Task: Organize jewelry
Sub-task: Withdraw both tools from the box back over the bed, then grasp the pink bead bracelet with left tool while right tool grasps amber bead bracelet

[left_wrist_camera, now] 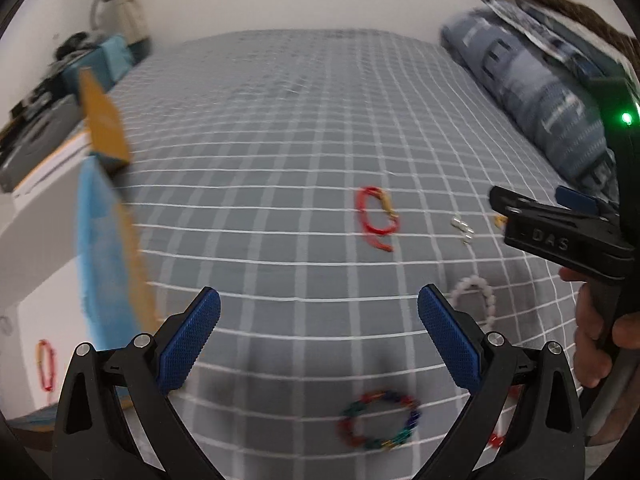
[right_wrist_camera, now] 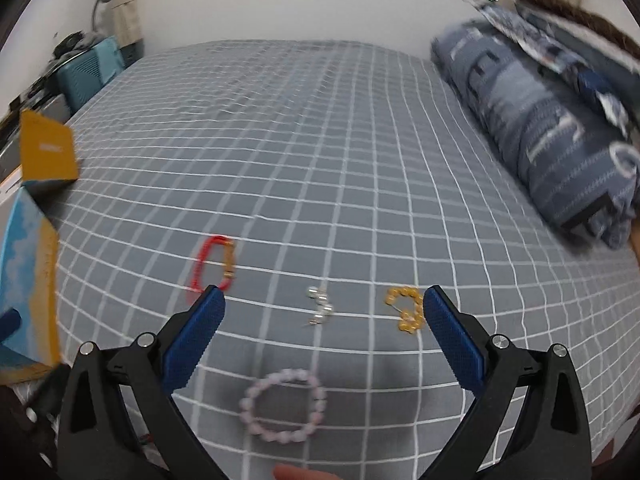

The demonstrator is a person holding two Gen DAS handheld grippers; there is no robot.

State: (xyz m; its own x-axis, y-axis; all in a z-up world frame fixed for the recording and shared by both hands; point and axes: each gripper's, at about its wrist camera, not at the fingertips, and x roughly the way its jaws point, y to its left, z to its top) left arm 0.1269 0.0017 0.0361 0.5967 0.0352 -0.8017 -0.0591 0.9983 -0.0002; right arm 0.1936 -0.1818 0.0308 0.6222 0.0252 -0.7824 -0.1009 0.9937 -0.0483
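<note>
Jewelry lies scattered on a grey checked bedspread (left_wrist_camera: pixel 256 184). My left gripper (left_wrist_camera: pixel 319 300) is open and holds nothing; a multicoloured bead bracelet (left_wrist_camera: pixel 380 420) lies just below it. Farther off are a red bracelet (left_wrist_camera: pixel 376 216) and silver earrings (left_wrist_camera: pixel 462 228). A pale bead bracelet (left_wrist_camera: pixel 476 300) sits beside the left gripper's right finger. My right gripper (right_wrist_camera: pixel 324 300) is open and holds nothing above the pale bead bracelet (right_wrist_camera: pixel 284 408). Ahead of it lie the silver earrings (right_wrist_camera: pixel 320 306), gold bead earrings (right_wrist_camera: pixel 406 308) and the red bracelet (right_wrist_camera: pixel 212 264). In the left wrist view the right gripper (left_wrist_camera: pixel 528 196) enters from the right.
An open box (left_wrist_camera: pixel 104 248) with blue and yellow walls stands at the bed's left edge, with a red bracelet (left_wrist_camera: pixel 46 364) lying inside. The box (right_wrist_camera: pixel 28 280) and its yellow lid (right_wrist_camera: pixel 48 152) also show on the right wrist's left. A folded blue quilt (right_wrist_camera: pixel 540 140) fills the bed's right side.
</note>
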